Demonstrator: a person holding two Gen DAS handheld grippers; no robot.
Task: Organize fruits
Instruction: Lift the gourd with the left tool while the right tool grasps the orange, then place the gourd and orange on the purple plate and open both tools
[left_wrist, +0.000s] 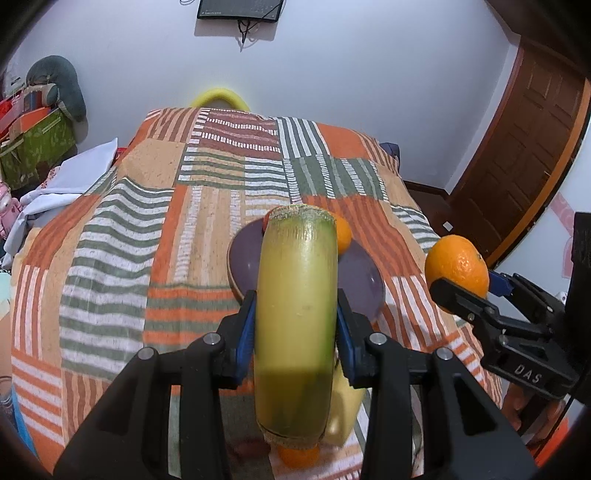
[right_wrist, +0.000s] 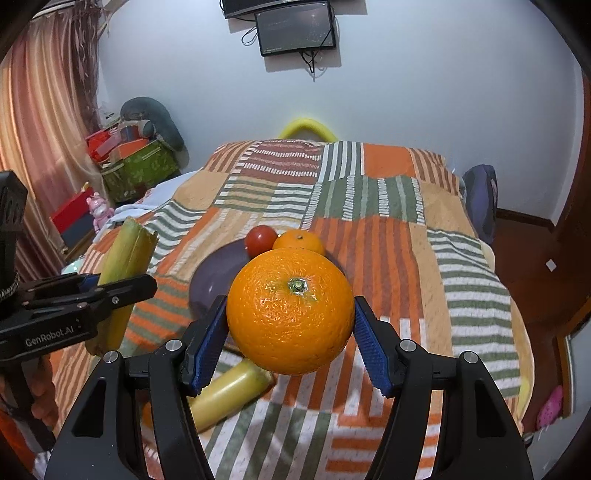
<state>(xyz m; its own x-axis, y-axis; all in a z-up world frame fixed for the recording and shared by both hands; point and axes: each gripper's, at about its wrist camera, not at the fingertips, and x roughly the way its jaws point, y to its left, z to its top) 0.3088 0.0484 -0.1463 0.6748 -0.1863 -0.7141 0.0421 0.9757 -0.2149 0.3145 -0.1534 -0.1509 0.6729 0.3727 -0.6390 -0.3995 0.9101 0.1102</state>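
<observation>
On the purple plate (right_wrist: 212, 275), mid-bed, sit a red tomato (right_wrist: 260, 239) and a small orange (right_wrist: 300, 240), touching each other at the far rim. Under it all, a patchwork bedspread (right_wrist: 388, 206) in orange, green and white stripes; white wall behind, a dark screen (right_wrist: 295, 31) mounted high, a wooden door (left_wrist: 524, 155) to the side. Left gripper (left_wrist: 295, 317) is clamped on a yellow-green cane stalk (left_wrist: 297, 295), held up off the bed. Right gripper (right_wrist: 290, 328) squeezes a big glossy orange (right_wrist: 290, 310), green stem button facing up. Another yellow stalk piece (right_wrist: 229, 393) lies on the spread below.
</observation>
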